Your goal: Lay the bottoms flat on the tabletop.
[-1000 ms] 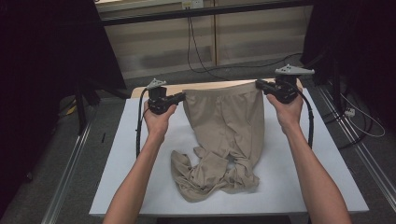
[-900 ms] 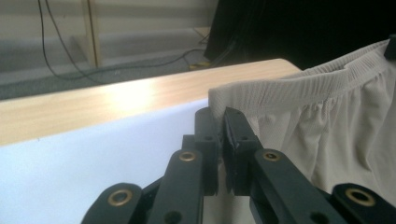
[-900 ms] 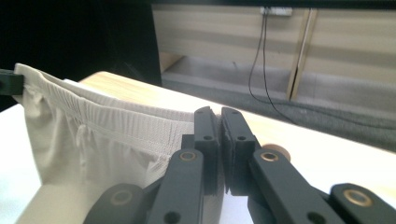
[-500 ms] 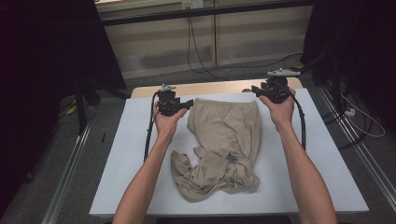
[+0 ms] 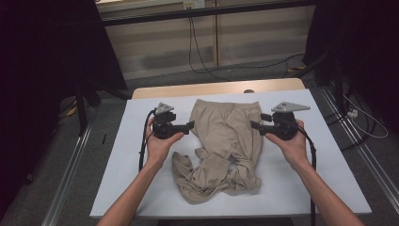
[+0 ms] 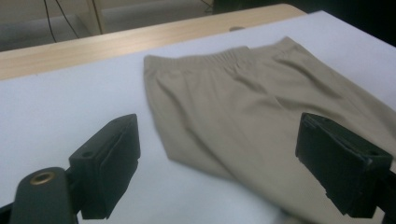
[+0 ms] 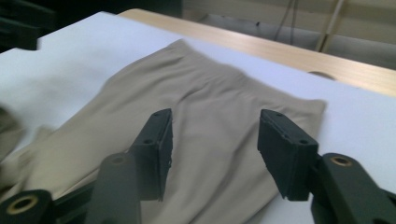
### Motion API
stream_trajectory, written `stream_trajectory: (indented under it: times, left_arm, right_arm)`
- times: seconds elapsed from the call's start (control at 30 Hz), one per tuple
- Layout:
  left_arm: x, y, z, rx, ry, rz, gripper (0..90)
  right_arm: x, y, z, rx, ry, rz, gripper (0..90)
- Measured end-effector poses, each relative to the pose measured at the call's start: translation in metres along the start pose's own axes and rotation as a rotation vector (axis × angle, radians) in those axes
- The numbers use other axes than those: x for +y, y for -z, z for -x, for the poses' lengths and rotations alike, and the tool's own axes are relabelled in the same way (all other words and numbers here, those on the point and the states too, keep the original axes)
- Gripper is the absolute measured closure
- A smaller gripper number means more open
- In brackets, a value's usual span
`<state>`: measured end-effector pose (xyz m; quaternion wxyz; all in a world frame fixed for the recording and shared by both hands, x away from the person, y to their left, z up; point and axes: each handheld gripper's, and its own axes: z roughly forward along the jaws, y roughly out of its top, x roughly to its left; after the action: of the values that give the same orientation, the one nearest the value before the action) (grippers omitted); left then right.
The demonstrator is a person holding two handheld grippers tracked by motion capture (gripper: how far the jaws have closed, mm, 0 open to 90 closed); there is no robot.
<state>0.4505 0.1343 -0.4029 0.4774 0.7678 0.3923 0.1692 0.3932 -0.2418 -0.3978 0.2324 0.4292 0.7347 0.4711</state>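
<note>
While you hold 1 tool in each hand, the tan pants (image 5: pixel 226 141) lie flat on the white table (image 5: pixel 329 169) between them. Your left tool (image 5: pixel 190 125) is at 9 o'clock from the pants, just beside their edge, with its jaws pointing toward 3 o'clock. Your right tool (image 5: pixel 254 125) is at 3 o'clock from the pants, and its jaws point toward 9 o'clock. The left tool's jaws have just been opening; they stand wide apart with nothing pinched between them, and the pants lie on the table under the gap. The right tool's jaws opened and have just closed a little; they stand apart too and hold nothing, with the pants lying below them. The waistband (image 6: pixel 224 58) is at 12 o'clock, smooth and straight. The legs (image 5: pixel 211 181) are at 6 o'clock, bunched up in a messy heap near you.
</note>
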Motion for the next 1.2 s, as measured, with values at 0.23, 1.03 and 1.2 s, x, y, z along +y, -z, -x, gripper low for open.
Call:
stream_trajectory:
  times: [0.23, 1.03, 1.2]
  left_arm:
    - [-0.032, 0.024, 0.021, -0.057, -0.028, -0.092, 20.3]
    - [-0.076, 0.039, 0.049, -0.132, -0.136, -0.19, 27.9]
    - [-0.077, 0.037, 0.053, -0.148, -0.139, -0.197, 31.1]
  right_arm:
    - [-0.027, 0.022, -0.048, 0.164, 0.081, -0.061, 79.1]
    - [-0.077, 0.034, -0.076, 0.111, 0.23, -0.237, 74.8]
    - [-0.075, 0.041, -0.049, -0.015, 0.189, -0.223, 72.3]
